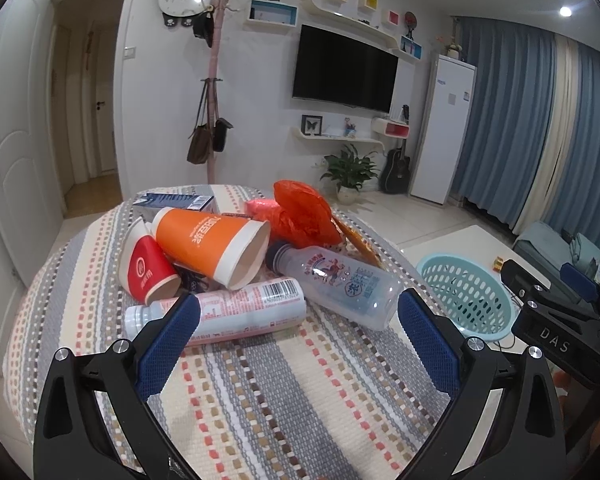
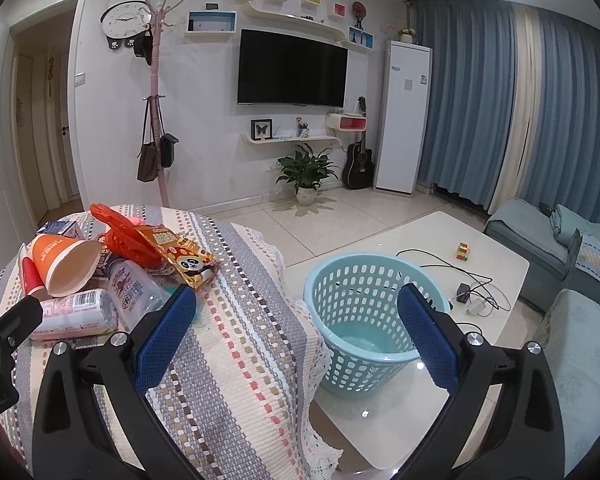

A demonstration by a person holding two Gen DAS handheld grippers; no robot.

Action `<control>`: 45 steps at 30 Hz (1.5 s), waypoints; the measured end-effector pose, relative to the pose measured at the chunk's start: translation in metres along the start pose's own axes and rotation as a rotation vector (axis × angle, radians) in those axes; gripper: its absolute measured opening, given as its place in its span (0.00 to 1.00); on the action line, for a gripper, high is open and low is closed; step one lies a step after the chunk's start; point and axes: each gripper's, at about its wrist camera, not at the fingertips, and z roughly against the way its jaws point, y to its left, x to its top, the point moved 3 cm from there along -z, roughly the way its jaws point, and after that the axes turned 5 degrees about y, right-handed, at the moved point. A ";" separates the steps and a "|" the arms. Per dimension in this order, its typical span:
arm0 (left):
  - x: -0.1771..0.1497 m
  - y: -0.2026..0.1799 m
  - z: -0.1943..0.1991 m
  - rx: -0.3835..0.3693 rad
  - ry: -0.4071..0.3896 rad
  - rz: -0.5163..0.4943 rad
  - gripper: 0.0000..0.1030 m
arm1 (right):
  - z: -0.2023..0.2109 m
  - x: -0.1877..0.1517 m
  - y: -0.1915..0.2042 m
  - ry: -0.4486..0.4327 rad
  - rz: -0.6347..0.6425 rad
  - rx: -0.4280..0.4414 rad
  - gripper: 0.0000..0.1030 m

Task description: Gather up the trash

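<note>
A pile of trash lies on the striped cloth table (image 1: pixel 284 400): an orange paper cup (image 1: pixel 212 240) on its side, a red paper cup (image 1: pixel 148 268), a pink-labelled bottle (image 1: pixel 236 312), a clear bottle (image 1: pixel 340 284), an orange plastic bag (image 1: pixel 304 212), a snack wrapper (image 2: pixel 180 256) and a blue carton (image 1: pixel 176 200). My left gripper (image 1: pixel 300 320) is open and empty, just short of the two bottles. My right gripper (image 2: pixel 296 312) is open and empty, above the table's right edge and the light blue basket (image 2: pixel 364 320), which holds nothing.
The basket stands on a white coffee table (image 2: pixel 480 268) with cables, a charger (image 2: pixel 464 292) and a cube puzzle (image 2: pixel 463 250). A sofa (image 2: pixel 560 248) is at the right. The right gripper's body (image 1: pixel 560 320) shows at the right of the left wrist view.
</note>
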 end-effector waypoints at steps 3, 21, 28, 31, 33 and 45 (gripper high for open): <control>0.000 0.000 0.000 -0.001 0.001 0.001 0.93 | 0.001 0.001 0.000 0.000 -0.001 0.001 0.93; -0.002 -0.001 0.000 -0.008 0.003 0.004 0.93 | 0.000 0.000 0.002 0.004 -0.002 0.007 0.93; -0.002 -0.001 0.000 -0.008 0.002 0.005 0.93 | -0.001 0.000 0.003 0.004 -0.003 0.010 0.93; -0.002 -0.001 0.000 -0.011 0.003 0.005 0.93 | -0.001 0.000 0.005 0.005 0.000 0.013 0.93; -0.003 -0.001 0.000 -0.021 0.005 0.009 0.93 | -0.001 -0.001 0.007 0.005 0.003 0.015 0.93; -0.002 0.038 0.003 0.007 0.017 0.081 0.93 | 0.000 0.000 0.031 -0.021 0.097 0.026 0.84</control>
